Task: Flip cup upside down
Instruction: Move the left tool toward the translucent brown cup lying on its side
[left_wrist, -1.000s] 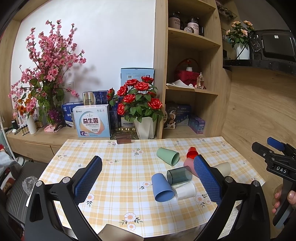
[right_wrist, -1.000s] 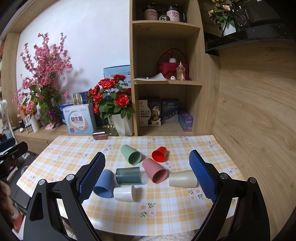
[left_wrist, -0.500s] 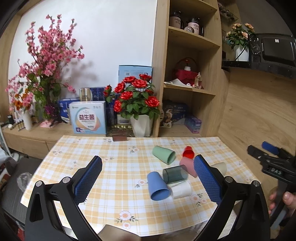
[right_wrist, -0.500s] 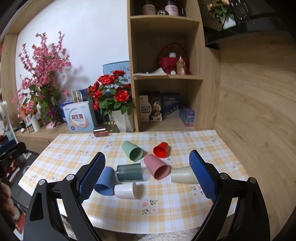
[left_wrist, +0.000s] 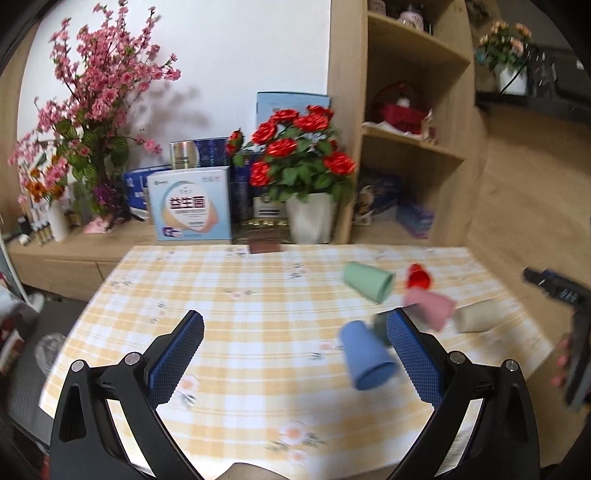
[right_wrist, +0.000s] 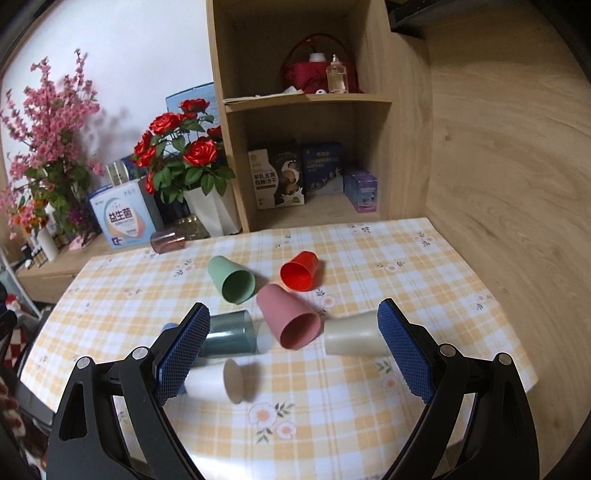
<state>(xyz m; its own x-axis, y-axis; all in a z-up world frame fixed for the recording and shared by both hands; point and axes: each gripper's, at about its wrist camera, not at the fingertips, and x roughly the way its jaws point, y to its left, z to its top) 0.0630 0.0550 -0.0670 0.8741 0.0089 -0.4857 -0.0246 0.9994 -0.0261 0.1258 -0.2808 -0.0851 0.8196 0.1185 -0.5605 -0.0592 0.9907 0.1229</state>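
- Two sets of jaws spread wide, gripping nothing: right gripper (right_wrist: 291, 347) above the cup cluster, left gripper (left_wrist: 295, 354) over bare tablecloth (left_wrist: 236, 295) with the cups off to its right.
- Between the right fingers, seen past them: pink cup (right_wrist: 291, 317) on its side, mouth toward the camera, touching or nearly touching the beige cup (right_wrist: 352, 338) beside the right pad.
- Near the left pad: teal cup (right_wrist: 231, 334) and white cup (right_wrist: 218, 380), both lying down; blue cup (left_wrist: 365, 356) mostly hidden in the right view.
- Farther back: green cup (right_wrist: 231, 278) and red cup (right_wrist: 301, 271), also on their sides.
- Not stated which cup to flip; likely pink, being centred.
- Risks: closing on the crowded group could nudge neighbours and set them rolling; pinching a tapered wall could squirt it out; motion blur in the left view suggests fast movement, so a possible overshoot.
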